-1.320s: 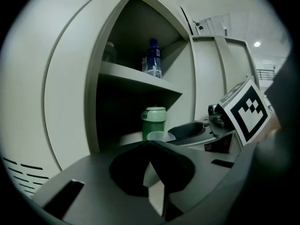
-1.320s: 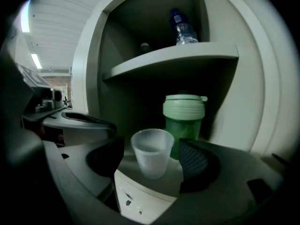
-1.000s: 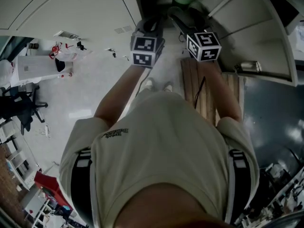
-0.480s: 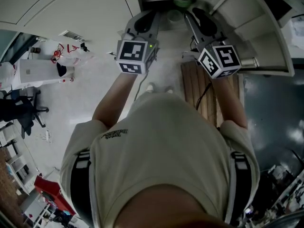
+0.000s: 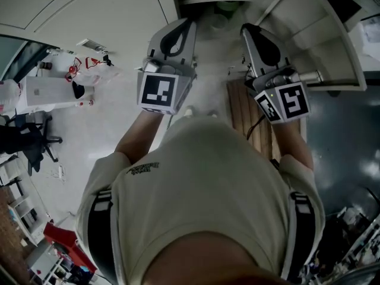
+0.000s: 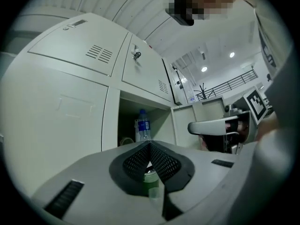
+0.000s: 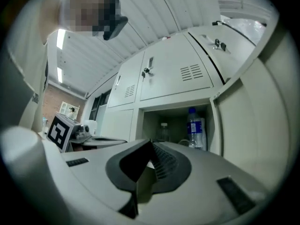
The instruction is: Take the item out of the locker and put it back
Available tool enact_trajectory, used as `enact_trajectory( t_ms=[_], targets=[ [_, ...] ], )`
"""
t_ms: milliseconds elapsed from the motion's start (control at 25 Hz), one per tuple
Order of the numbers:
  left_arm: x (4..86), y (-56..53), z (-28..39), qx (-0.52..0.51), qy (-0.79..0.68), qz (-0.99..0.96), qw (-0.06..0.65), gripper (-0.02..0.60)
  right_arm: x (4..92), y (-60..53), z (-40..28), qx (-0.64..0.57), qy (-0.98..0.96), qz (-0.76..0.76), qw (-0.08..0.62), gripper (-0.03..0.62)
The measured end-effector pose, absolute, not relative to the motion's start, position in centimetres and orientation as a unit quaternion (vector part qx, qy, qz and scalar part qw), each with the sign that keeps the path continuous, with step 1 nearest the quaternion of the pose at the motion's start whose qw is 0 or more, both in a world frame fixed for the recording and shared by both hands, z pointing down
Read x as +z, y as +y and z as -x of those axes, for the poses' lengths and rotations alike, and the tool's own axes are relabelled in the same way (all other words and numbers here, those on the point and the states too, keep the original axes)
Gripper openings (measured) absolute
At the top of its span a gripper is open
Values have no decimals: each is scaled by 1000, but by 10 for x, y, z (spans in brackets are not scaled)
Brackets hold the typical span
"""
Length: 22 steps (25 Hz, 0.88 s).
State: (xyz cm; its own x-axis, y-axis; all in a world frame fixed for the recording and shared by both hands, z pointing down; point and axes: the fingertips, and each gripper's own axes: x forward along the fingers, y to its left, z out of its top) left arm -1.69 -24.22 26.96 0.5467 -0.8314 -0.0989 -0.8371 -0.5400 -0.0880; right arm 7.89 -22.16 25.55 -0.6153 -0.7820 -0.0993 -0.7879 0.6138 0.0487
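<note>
Bottle [image 7: 195,128] inside the open locker [image 7: 174,120].

Wooden slats [image 5: 236,108], black chair [image 5: 25,140], floor.

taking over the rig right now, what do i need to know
Grippers: the left gripper is shut and empty. The right gripper has just closed its jaws with nothing between them. Both are held up in front of the open locker.
Things: the bottle stands inside the locker. A green item and a clear cup are in there too.
Done: nothing is out of the locker. The pictures do not show whether an item has already been out and back.
Left: if it has not, open one gripper, take an item out, then put it back.
</note>
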Motion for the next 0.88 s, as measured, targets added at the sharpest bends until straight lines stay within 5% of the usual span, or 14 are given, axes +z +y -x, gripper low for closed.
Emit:
enact_trajectory(
  t_ms=[880],
  targets=[
    [309, -193, 8, -5, 441, 896, 45, 14, 298, -173, -66, -17, 901, 432, 40, 0]
  ],
)
